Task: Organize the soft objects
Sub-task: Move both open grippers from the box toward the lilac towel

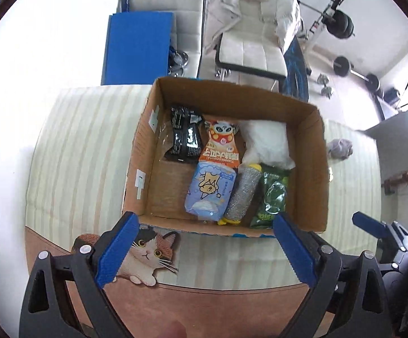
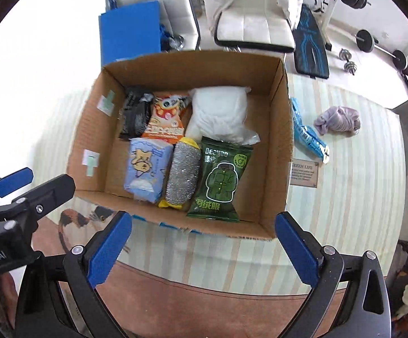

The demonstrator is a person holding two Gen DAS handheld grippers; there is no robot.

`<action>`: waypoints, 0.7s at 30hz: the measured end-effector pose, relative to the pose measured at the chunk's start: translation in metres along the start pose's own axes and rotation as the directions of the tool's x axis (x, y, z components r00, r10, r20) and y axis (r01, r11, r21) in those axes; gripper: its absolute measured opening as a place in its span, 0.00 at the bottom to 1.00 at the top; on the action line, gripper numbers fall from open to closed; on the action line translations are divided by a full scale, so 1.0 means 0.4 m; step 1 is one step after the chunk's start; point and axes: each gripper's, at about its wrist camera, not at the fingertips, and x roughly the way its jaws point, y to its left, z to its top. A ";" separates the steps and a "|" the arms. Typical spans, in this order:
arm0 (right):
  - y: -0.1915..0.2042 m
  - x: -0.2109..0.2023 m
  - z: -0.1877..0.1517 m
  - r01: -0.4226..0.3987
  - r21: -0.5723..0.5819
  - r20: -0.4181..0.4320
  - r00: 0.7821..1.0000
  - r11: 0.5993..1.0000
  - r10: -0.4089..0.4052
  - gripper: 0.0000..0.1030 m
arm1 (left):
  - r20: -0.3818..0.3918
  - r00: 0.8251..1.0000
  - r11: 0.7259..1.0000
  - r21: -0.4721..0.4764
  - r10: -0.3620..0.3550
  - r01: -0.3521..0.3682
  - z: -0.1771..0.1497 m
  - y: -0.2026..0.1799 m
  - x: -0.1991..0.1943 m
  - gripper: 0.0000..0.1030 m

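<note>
An open cardboard box (image 1: 310, 169) (image 2: 278, 129) stands on a striped cloth. It holds a black pack (image 2: 135, 112), an orange pack (image 2: 165, 121), a white bag (image 2: 218, 112), a light blue tissue pack (image 2: 146, 169), a silver scrubber (image 2: 182, 171) and a green pack (image 2: 222, 180). A blue pack (image 2: 306, 132) and a lilac cloth (image 2: 339, 119) lie on the cloth right of the box. My left gripper (image 1: 204, 242) is open and empty, near the box's front wall. My right gripper (image 2: 204, 242) is open and empty, also before the front wall.
The striped cloth (image 2: 353, 197) covers a table with a brown edge (image 2: 204, 304). A cat picture (image 1: 147, 253) lies at the front left. White chairs (image 1: 249, 50), a blue board (image 1: 137, 48) and barbell weights (image 1: 341, 25) stand beyond the table.
</note>
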 end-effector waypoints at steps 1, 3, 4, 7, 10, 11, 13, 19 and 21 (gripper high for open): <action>0.000 -0.012 -0.002 -0.008 -0.002 0.010 1.000 1.000 0.008 1.00 | 0.008 1.000 1.000 -0.006 -0.001 0.001 0.001 -0.003 -0.013 0.95; -0.010 -0.036 -0.007 -0.040 -0.007 0.022 0.999 0.999 0.040 1.00 | 0.027 1.000 1.000 -0.018 -0.014 0.014 0.008 -0.019 -0.037 0.95; -0.019 -0.046 -0.007 -0.055 -0.004 0.025 0.998 0.998 0.056 1.00 | 0.034 0.999 0.999 -0.024 -0.021 0.022 0.013 -0.029 -0.046 0.95; -0.076 -0.079 -0.003 -0.098 0.012 0.047 0.994 0.995 0.097 1.00 | 0.044 0.997 0.997 -0.039 -0.069 0.071 0.036 -0.091 -0.051 0.95; -0.172 -0.119 0.008 -0.061 0.021 0.100 0.993 0.998 0.059 1.00 | 0.054 0.991 0.992 -0.021 -0.125 0.126 0.069 -0.205 -0.045 0.95; -0.209 -0.128 0.015 -0.038 0.015 0.119 0.992 0.999 0.036 1.00 | 0.054 0.988 0.990 -0.009 -0.143 0.144 0.083 -0.251 -0.038 0.95; -0.298 -0.140 0.036 0.030 0.024 0.130 0.991 0.999 -0.033 1.00 | 0.040 0.979 0.979 -0.017 -0.201 0.202 0.109 -0.338 -0.017 0.95; -0.550 -0.102 0.135 -0.038 -0.077 -0.053 0.998 0.996 0.034 1.00 | 0.007 0.941 0.929 -0.157 -0.337 0.334 0.159 -0.569 0.128 0.95; -0.607 -0.073 0.176 0.040 -0.192 -0.095 0.994 0.980 -0.059 1.00 | 0.002 0.950 0.933 -0.186 -0.314 0.309 0.160 -0.620 0.176 0.94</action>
